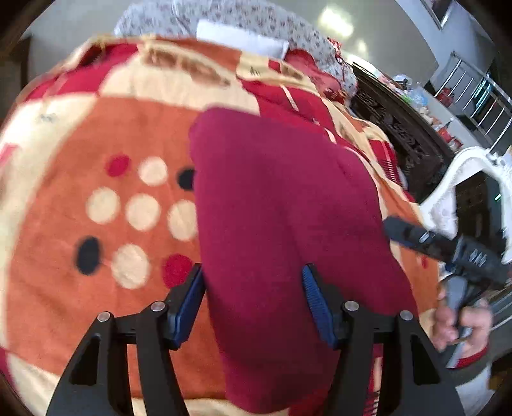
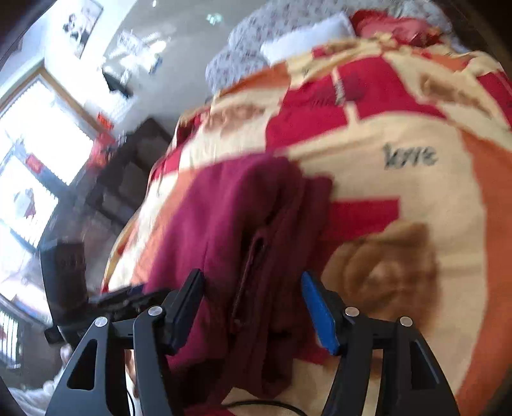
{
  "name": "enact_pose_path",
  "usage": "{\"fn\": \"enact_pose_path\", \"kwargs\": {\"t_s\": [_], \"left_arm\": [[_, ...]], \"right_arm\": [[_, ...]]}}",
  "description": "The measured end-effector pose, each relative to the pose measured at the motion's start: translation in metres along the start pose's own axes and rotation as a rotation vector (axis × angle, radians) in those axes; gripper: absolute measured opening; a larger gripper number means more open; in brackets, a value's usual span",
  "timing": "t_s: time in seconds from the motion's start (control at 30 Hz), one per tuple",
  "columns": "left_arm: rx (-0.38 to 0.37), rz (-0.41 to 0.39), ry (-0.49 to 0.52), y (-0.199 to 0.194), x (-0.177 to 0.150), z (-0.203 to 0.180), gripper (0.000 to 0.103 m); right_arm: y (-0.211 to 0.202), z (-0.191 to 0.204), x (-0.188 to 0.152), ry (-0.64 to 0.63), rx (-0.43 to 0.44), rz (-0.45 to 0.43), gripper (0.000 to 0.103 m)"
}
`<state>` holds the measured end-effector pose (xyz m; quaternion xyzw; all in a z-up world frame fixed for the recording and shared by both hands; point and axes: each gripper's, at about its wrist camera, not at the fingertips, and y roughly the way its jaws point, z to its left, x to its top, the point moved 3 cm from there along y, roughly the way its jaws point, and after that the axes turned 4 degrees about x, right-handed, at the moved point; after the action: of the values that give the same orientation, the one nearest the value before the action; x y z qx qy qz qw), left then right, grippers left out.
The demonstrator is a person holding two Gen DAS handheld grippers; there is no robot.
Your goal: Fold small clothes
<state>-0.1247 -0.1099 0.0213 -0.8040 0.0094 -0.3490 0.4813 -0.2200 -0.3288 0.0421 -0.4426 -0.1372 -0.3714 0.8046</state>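
A dark red garment (image 1: pixel 281 230) lies on the bed, spread over a blanket (image 1: pixel 96 134) patterned in orange, cream and red with dots. In the left wrist view the garment looks like a long, smooth folded strip running away from the camera, its near end dropping out of view below. The left claw (image 1: pixel 252 304) hovers over this near part with its two blue-padded fingers (image 1: pixel 315 304) set wide apart; the cloth shows between them, but I cannot tell whether the pads touch it.

In the right wrist view the same garment (image 2: pixel 230 217) is more rumpled, with a seam or zipper line running down its middle. The right claw (image 2: pixel 252 307) is likewise spread wide above the cloth, gripping nothing. Its body also appears at the right edge of the left view, held in a bare hand (image 1: pixel 460 323) with a red cuff.

At the head of the bed sit a grey flowered pillow (image 1: pixel 224 16) and a white folded cloth (image 1: pixel 243 38). Dark wooden furniture (image 1: pixel 396 128) stands beside the bed. Both views are blurred.
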Motion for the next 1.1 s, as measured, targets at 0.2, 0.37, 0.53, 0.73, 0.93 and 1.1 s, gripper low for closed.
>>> {"fn": "enact_pose_path", "kwargs": {"t_s": [0.2,0.37,0.53,0.73,0.93,1.1], "left_arm": [[0.076,-0.08,0.064,-0.017,0.005,-0.017,0.072],[0.137,-0.065,0.082,0.003,0.004,-0.025,0.073],[0.155,-0.055,0.097,0.019,0.002,-0.033,0.08],[0.179,-0.053,0.081,0.022,-0.002,-0.031,0.081],[0.205,-0.066,0.073,0.015,-0.007,-0.031,0.081],[0.249,-0.095,0.099,0.003,-0.012,-0.036,0.081]], "right_arm": [[0.018,0.029,0.018,-0.104,-0.053,-0.034,0.053],[0.054,0.022,0.041,-0.215,-0.248,-0.02,0.012],[0.059,-0.008,0.04,-0.183,-0.278,0.002,0.012],[0.025,0.008,0.031,-0.145,-0.214,-0.043,0.014],[-0.002,0.068,-0.002,-0.244,-0.148,-0.067,0.014],[0.025,0.061,-0.034,-0.319,-0.296,0.028,0.014]]}}
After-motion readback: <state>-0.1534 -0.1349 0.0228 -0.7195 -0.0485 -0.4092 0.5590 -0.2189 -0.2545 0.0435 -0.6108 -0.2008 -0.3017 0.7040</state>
